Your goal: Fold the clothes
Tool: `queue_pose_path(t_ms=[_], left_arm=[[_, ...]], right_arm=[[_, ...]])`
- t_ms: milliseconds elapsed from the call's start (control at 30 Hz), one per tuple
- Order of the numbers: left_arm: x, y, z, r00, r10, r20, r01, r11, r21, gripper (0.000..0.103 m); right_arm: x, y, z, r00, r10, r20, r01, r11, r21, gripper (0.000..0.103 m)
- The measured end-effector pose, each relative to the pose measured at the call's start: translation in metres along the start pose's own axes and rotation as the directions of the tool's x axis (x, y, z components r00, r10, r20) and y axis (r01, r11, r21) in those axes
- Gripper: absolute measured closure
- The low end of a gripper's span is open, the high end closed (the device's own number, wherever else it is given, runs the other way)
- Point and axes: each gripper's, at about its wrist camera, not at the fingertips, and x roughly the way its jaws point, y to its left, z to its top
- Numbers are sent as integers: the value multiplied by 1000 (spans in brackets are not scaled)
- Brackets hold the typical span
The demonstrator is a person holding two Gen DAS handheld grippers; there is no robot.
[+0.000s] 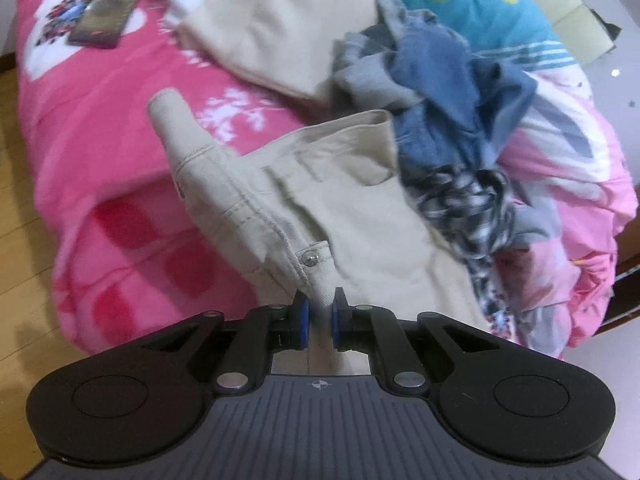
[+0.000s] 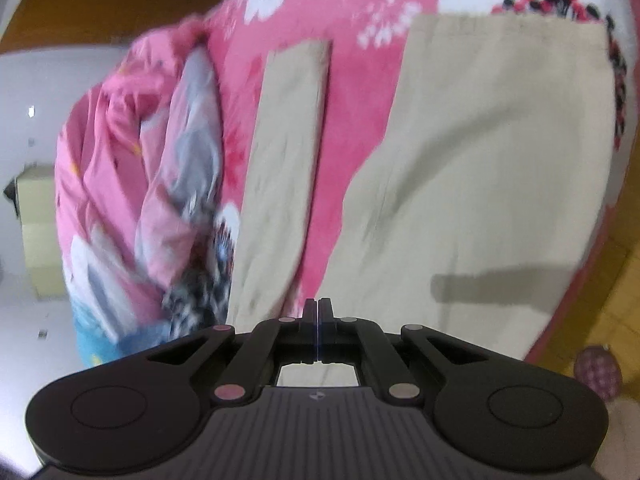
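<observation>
- Pink floral quilt (image 1: pixel 120 140) covers the bed, heaped clothes at two o'clock.
- Left gripper (image 1: pixel 320 322) pinches the waistband of beige cotton trousers (image 1: pixel 340 208).
- Right gripper (image 2: pixel 318 320), jaws together, apparently holds trouser fabric at six o'clock.
- Lifting both evenly should keep the fold square.

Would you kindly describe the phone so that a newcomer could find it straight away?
Start from the pink floral blanket covering the bed and look to its far left corner, beyond the beige trousers. There, on a white flower print, lies the phone, the only flat, dark, hard rectangle among soft fabrics.
</observation>
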Motion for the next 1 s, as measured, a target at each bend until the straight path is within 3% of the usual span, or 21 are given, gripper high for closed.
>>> queue_pose_path(t_ms=[100, 200, 400, 467, 600, 667, 767, 867, 900, 933, 967, 1000], left_arm=[[4, -4, 1, 1000, -2, -21, 2, 1000, 8, 95], [8, 1, 5, 998, 17, -54, -17, 1000, -6, 95], [9, 7, 15, 993, 41, -108, -39, 999, 21, 95], [11, 6, 16, 992, 39, -119, -35, 999, 36, 95], [14, 4, 17, 990, 37, -133, -31, 998, 50, 95], [15, 4, 17, 990, 34, -140, -27, 998, 51, 95], [14, 6, 19, 988, 34, -149, -27, 998, 49, 95], [14, 8, 19, 987, 32, -155, -25, 999, 47, 95], [14, 8, 19, 987, 33, -156, -26, 999, 48, 95], [15, 8, 20, 987, 33, -158, -25, 999, 48, 95], [15, 9, 20, 987, 33, -159, -26, 998, 49, 95], [15, 9, 20, 987, 34, -160, -26, 998, 51, 95]], right_arm=[[-6, -13, -10, 997, -45, -60, 47, 998, 33, 101], [-14, -45, -25, 996, -90, -30, 93, 986, 135, 99], [-19, -109, -48, 987, -151, 60, 119, 924, 364, 96], [-19, -118, -49, 982, -167, 85, 123, 915, 384, 86], [-9, -114, -44, 984, -140, 113, 88, 923, 374, 77], [-6, -109, -41, 984, -136, 114, 87, 929, 360, 68], [-7, -109, -40, 984, -138, 117, 88, 932, 353, 66], [-3, -107, -38, 978, -173, 120, 123, 933, 338, 67], [0, -106, -38, 976, -179, 121, 131, 935, 330, 76], [4, -103, -37, 975, -192, 115, 149, 940, 306, 93], [7, -98, -36, 970, -216, 108, 180, 944, 275, 100], [7, -91, -36, 963, -243, 114, 210, 946, 248, 101]])
